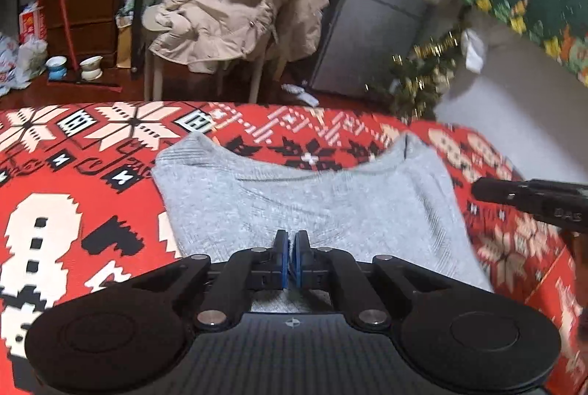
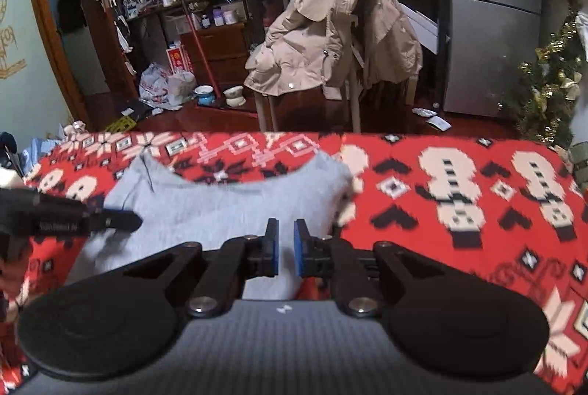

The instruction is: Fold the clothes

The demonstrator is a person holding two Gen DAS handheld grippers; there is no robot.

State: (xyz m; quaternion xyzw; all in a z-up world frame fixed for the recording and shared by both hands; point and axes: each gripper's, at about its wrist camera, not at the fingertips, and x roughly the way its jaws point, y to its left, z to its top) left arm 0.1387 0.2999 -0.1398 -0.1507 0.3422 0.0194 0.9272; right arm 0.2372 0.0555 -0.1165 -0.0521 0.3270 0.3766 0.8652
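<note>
Over grey garment (image 1: 312, 196) — left gripper (image 1: 292, 240) closed, empty

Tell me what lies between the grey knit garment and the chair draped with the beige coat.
In both views, patterned red blanket beyond the grey knit garment, then bare dark floor before the chair draped with the beige coat.
</note>
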